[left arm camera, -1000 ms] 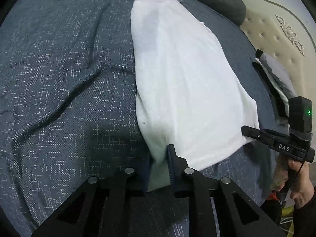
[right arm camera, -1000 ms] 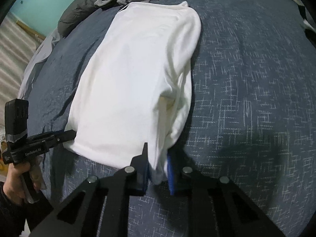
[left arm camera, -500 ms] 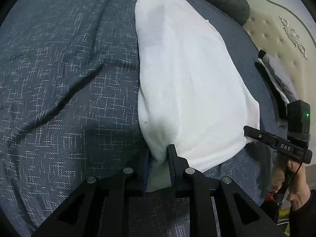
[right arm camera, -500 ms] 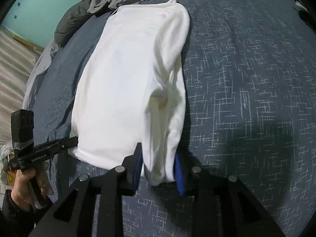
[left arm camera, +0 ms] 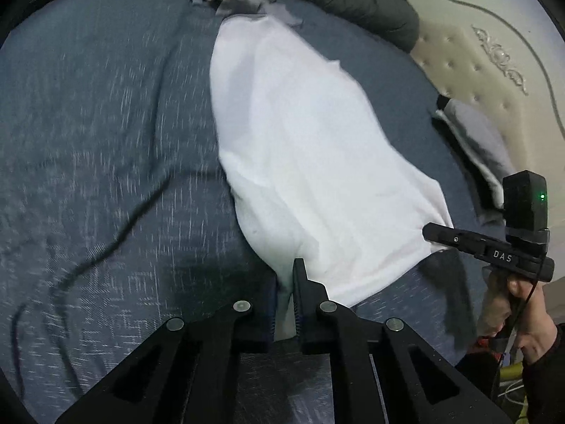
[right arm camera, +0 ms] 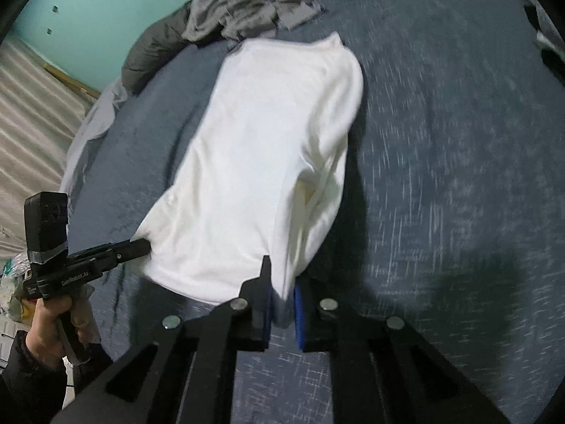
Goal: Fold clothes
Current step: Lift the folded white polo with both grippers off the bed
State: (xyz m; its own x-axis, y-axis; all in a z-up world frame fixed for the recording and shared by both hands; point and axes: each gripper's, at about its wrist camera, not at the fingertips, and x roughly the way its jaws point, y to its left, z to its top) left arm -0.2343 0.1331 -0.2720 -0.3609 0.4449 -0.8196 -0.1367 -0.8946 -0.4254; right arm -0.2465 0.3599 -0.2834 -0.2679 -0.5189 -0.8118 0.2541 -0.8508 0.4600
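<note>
The left gripper, jaws just closing, pinches the near left corner of the white shirt, which stretches ahead over the blue bedspread. The right gripper, also just closing, pinches the right corner.

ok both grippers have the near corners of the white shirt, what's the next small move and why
Probably carry both corners up and forward toward the far end. The left gripper and right gripper, jaws having just closed further, each pinch a near corner of the white shirt, which lies long and narrow on the blue bedspread, ready to halve.
</note>
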